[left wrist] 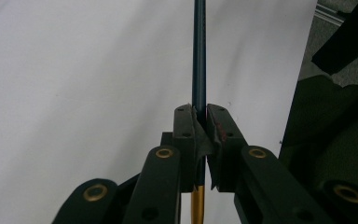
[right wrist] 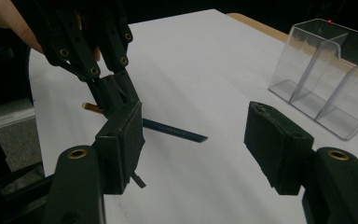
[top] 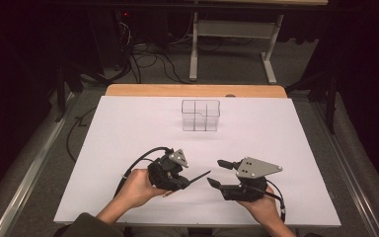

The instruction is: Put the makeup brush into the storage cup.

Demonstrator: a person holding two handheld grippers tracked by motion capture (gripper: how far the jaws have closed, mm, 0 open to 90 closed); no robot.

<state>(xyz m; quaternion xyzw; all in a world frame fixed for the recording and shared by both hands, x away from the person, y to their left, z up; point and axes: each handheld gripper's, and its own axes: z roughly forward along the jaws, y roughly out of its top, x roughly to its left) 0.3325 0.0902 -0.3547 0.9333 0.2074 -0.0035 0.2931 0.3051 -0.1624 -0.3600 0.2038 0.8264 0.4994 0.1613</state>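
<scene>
1. The slim dark-blue pencil with a gold-coloured end [left wrist: 199,56] is pinched between the pressed-together jaws of the left gripper [top: 186,181], near the table's 7 o'clock edge in the high view. Its long shaft points toward 3 o'clock, at the other tool.
2. The grip sits near the gold end, so most of the shaft juts out free; that seems meant to leave a length for a second tool to take.
3. The right gripper [top: 216,173], at about 5 o'clock on the table, has its jaws spread wide with nothing between them. In the right gripper view its two black pads frame the pencil's tip, close but not touching.
4. The clear plastic holder with inner dividers [top: 200,115] stands upright at 12 o'clock, well apart from both hands, open side up. It looks like the likely place for the pencil.
5. The white table sheet [top: 128,128] is bare around the hands.
</scene>
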